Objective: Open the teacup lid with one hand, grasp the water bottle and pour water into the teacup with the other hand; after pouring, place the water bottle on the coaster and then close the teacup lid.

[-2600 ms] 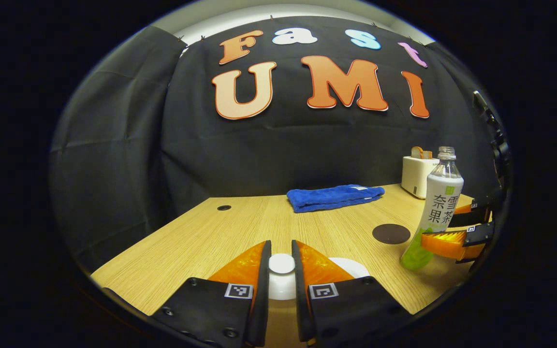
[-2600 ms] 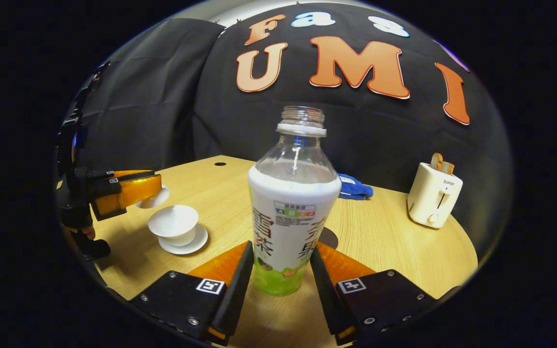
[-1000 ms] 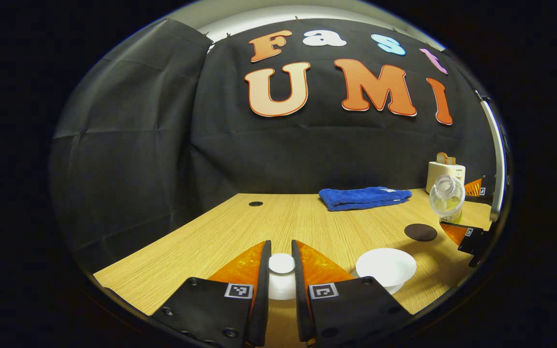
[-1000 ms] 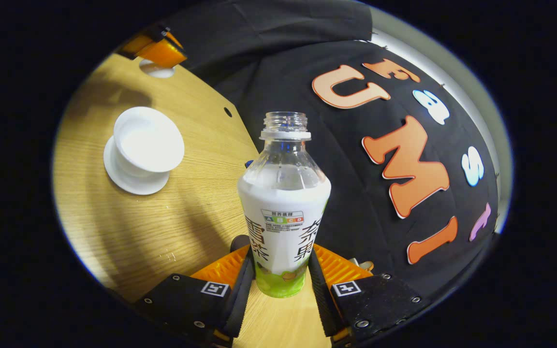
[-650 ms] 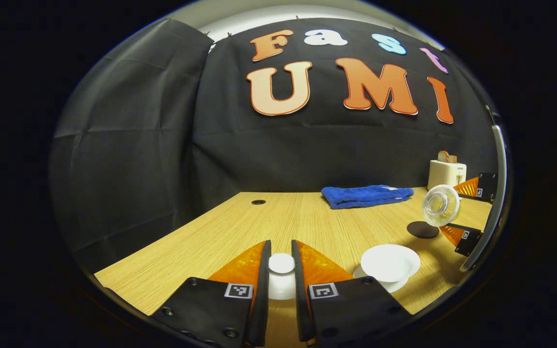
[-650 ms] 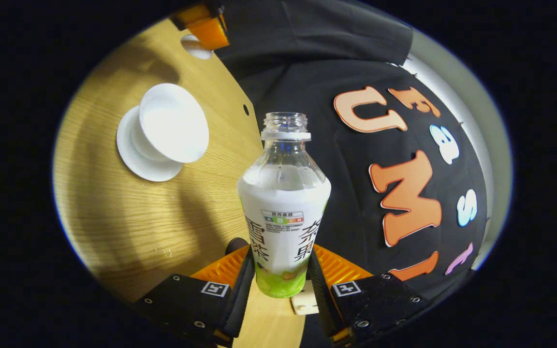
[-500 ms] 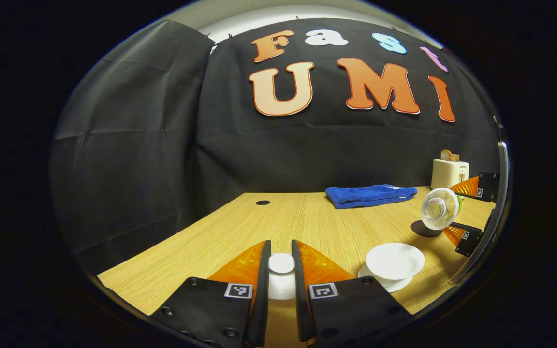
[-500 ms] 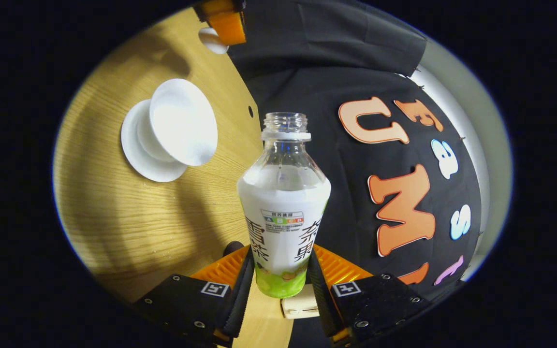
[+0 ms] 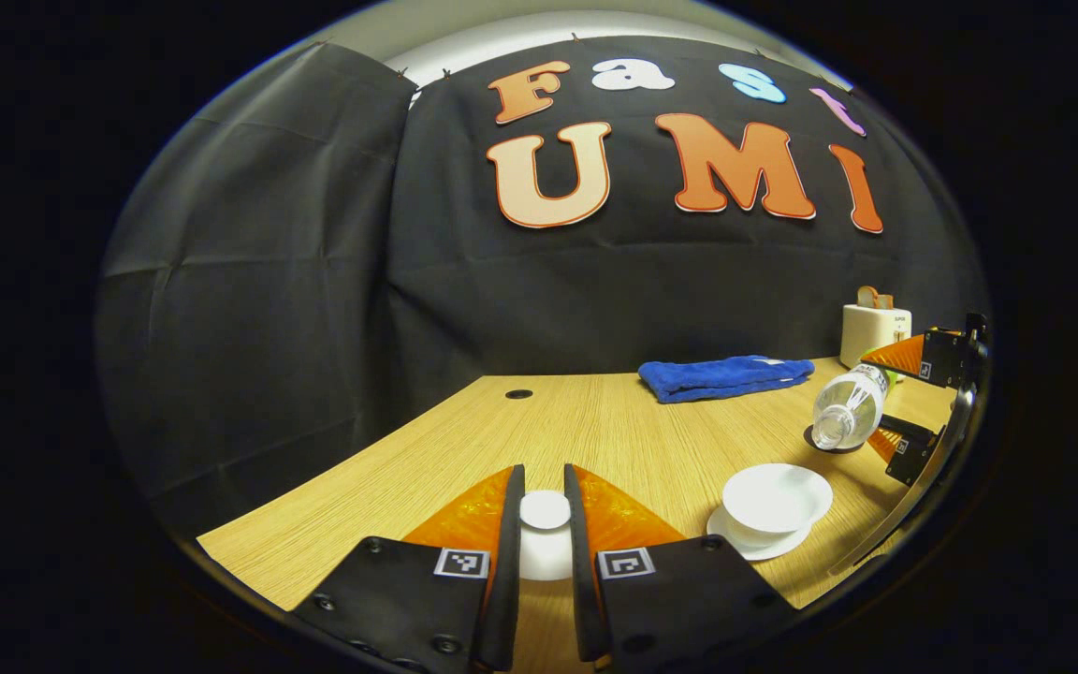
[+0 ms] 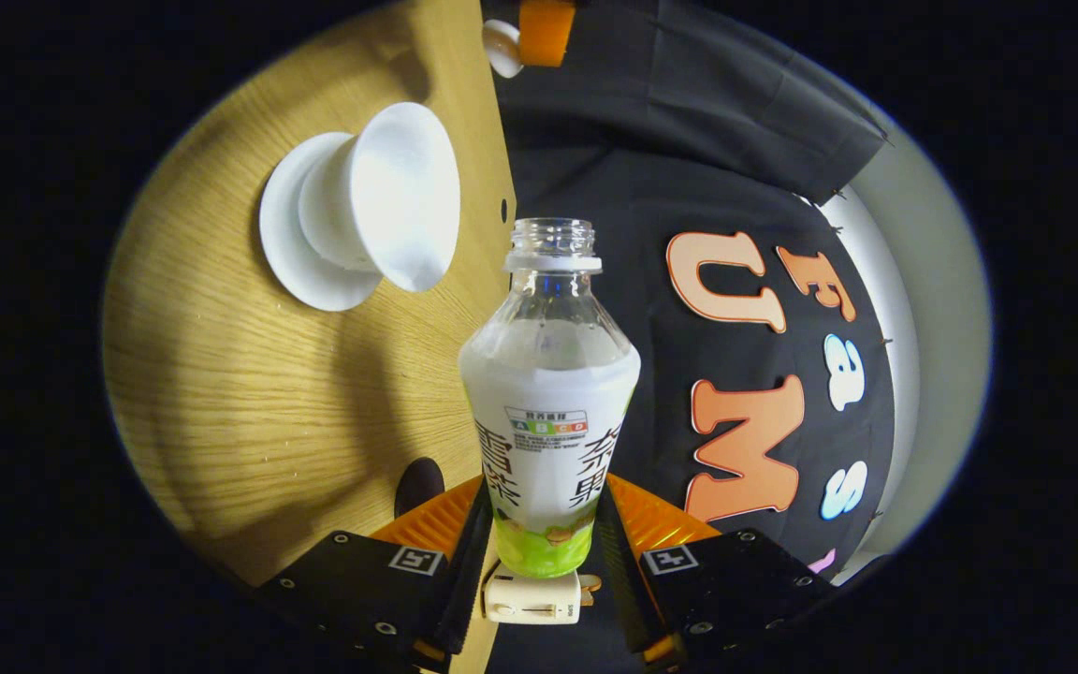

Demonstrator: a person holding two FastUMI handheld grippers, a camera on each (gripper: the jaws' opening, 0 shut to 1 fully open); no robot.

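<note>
Bottle: the water bottle [image 10: 548,412] is clear thin plastic with a printed sleeve and no cap. It is tipped well over, its open mouth aimed toward the cup, ahead of the jaws.
Bottle grip: the right gripper [image 10: 544,552] clamps both fingers on the low part of the sleeve. I judge this part stiffer than the bare shoulder, which would dent and squirt.
Bottle weight: probably light, and the sleeve looks smooth, so it could slip while tilted.
Cup: the teacup [image 10: 389,197] is white glazed ware with a flared rim. It sits uncovered on its saucer [image 10: 291,253], ahead and left of the right jaws.
Cup handling: hard, brittle, easy to chip.
Lid: the left gripper [image 9: 544,552] is closed on the round knob of the lid [image 9: 545,534], which sits right between the jaws. It is small, slick and breakable.
Coaster: the coaster [image 10: 419,487] is a dark flat disc on the table [image 9: 595,431], just left of the right jaws.
</note>
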